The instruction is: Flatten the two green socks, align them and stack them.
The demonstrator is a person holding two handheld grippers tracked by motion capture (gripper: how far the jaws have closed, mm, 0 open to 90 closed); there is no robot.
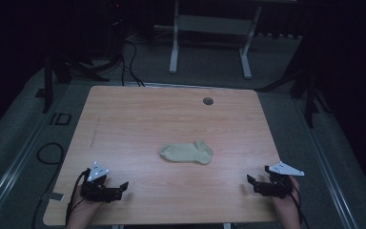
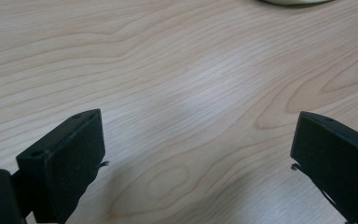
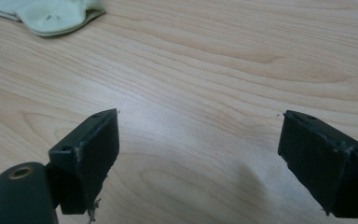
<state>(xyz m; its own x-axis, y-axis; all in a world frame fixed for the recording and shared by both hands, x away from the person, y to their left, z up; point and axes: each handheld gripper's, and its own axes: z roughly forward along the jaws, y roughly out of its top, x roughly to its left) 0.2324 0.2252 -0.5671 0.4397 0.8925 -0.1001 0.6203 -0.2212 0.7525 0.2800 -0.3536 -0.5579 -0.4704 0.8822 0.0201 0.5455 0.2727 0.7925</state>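
A pale yellow-green sock [image 1: 187, 153] lies flat near the middle of the wooden table [image 1: 138, 119]. Held in a hand at the table's front left corner, my left gripper [image 1: 119, 188] is open with nothing between its jaws. In the left gripper view the gripper [image 2: 198, 140] hovers over bare wood, and an edge of the sock [image 2: 296, 2] shows at the top. My right gripper [image 1: 253, 182] rests at the front right, also open and empty. In the right gripper view the gripper [image 3: 198, 135] points at the wood, with the sock [image 3: 46, 14] at the upper left.
A round grey grommet [image 1: 208, 101] sits in the table near its far edge. Beyond the table stand the white legs of a frame [image 1: 209, 43] on grey carpet. Black cables [image 1: 50, 152] lie on the floor at the left.
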